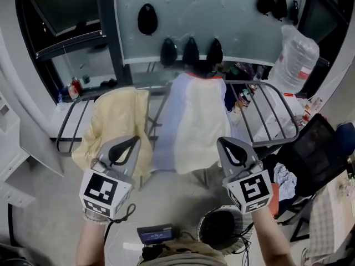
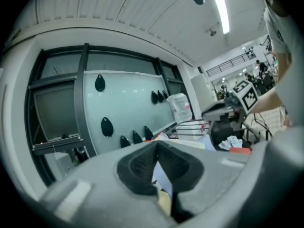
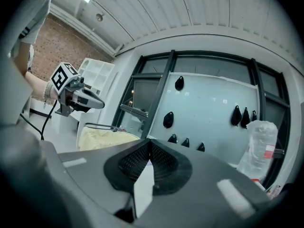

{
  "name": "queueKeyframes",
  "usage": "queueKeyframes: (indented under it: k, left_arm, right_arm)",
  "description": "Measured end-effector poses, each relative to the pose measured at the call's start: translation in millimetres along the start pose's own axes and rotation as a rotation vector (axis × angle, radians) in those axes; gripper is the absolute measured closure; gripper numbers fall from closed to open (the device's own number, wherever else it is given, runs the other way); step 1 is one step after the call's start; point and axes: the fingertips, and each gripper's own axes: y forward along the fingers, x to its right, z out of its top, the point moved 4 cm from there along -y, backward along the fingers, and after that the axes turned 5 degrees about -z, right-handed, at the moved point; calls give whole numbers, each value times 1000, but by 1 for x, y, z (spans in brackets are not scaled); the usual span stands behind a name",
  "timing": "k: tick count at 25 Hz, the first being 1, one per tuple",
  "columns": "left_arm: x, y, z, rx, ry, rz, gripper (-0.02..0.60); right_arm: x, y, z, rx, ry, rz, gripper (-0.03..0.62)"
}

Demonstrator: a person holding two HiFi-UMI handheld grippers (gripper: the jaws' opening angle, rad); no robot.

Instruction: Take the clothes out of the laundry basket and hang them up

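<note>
Laundry basket (image 1: 217, 229): nearest, beneath right gripper; interior dark, contents unclear.
Left gripper (image 1: 132, 143), right gripper (image 1: 223, 144): both clenched, empty, held before rack.
Yellow garment (image 1: 113, 123), pale garment (image 1: 191, 118): draped over drying rack (image 1: 272, 110).
Step, judged: between pieces. Next calls for parting jaws and reaching down into basket.

Even, cool indoor light; ceiling tube (image 2: 222, 13) glares; gripper views fisheye, black corners, foreground soft; head view sharp.
</note>
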Motion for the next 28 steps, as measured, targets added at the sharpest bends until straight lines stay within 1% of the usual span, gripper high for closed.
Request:
queueKeyframes:
  k: [3, 5, 12, 16, 17, 20, 25, 28]
  left_arm:
    - [11, -18, -14, -4, -14, 1, 589]
    - [21, -26, -24, -16, -38, 3, 589]
    - [44, -51, -54, -51, -107, 1, 589]
    - [50, -58, -65, -55, -104, -12, 589]
    - [52, -59, -68, -60, -115, -15, 589]
    - [55, -58, -72, -60, -143, -20, 589]
    - [54, -59, -75, -50, -132, -18, 589]
    - [53, -61, -75, -48, -153, -13, 589]
  right_arm:
    - [-16, -14, -4, -8, 33, -7, 591]
    - [-24, -22, -8, -14, 52, -10, 592]
    - [-49, -42, -23, -28, 84, 2, 591]
    - [-59, -47, -31, -46, 83, -6, 591]
    - [-61, -48, -33, -51, 86, -7, 591]
    - [-64, -52, -38, -65, 88, -13, 591]
    - [-67, -52, -41, -77, 88, -7, 591]
    - [-68, -52, -40, -73, 93, -9, 591]
